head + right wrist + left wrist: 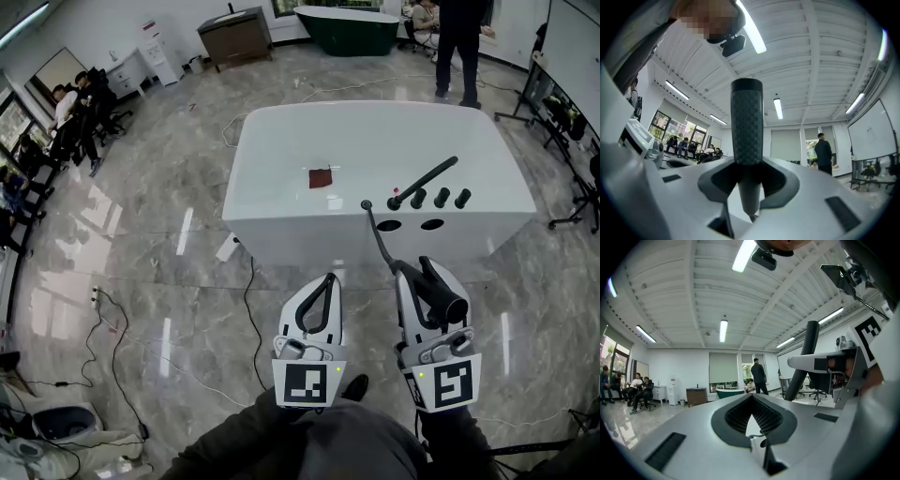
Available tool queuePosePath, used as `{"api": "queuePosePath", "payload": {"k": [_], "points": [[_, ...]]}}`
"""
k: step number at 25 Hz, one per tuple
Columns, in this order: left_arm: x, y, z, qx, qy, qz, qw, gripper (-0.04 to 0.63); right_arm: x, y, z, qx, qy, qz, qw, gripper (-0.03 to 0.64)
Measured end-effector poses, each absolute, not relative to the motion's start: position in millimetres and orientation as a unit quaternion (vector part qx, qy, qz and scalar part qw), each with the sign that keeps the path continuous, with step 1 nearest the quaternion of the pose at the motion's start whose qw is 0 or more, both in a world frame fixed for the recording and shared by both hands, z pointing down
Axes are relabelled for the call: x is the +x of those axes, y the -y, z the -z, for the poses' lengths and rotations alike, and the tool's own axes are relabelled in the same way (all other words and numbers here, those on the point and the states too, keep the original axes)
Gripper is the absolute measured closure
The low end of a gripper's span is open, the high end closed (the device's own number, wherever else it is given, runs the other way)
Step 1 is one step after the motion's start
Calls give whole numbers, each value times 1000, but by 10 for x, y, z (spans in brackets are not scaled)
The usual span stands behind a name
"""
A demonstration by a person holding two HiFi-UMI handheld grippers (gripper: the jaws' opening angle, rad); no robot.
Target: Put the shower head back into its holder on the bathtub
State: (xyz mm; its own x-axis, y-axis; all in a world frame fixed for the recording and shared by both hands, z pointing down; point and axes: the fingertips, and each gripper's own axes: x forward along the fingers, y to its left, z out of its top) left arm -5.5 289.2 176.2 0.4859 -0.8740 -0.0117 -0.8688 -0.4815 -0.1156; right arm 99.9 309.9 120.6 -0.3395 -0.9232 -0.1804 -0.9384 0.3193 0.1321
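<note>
black shower head is clamped in right gripper, well apart from tub; hose runs to its rim. left gripper view: left gripper closed, empty. right gripper view: jaws pinch the head. carrying step, i judge; next needs a reach forward to the rim.

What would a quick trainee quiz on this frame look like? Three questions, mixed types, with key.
1. True or false: the shower head sits in its holder on the bathtub.
2. Which one grips the shower head? A left gripper, B right gripper, C neither.
3. Short answer: what colour is the small square seen on the bathtub?

Key: 1 false; 2 B; 3 dark red.
</note>
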Motion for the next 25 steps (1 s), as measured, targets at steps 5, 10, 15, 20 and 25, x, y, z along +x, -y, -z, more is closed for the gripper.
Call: {"api": "queuePosePath", "payload": {"k": [5,10,15,20,25], "points": [[-146,-2757,-1890,-857,-512,32,51,592,983,-2972,-1183,-576,-809,-114,30,491],[-109,-2288,-1992,-863,-503,24,40,592,1003,-2645,-1204,-583,-804,-112,27,491],[-128,-1831,-1942,-871,-489,20,42,592,942,-2289,-1190,-592,-799,-106,19,491],[-171,-1547,-1971,-878,-477,20,40,592,872,-2009,-1176,-600,-793,-106,14,491],[-239,-1316,-1976,-883,-467,14,35,592,764,-1765,-1172,-606,-788,-107,7,491]]}}
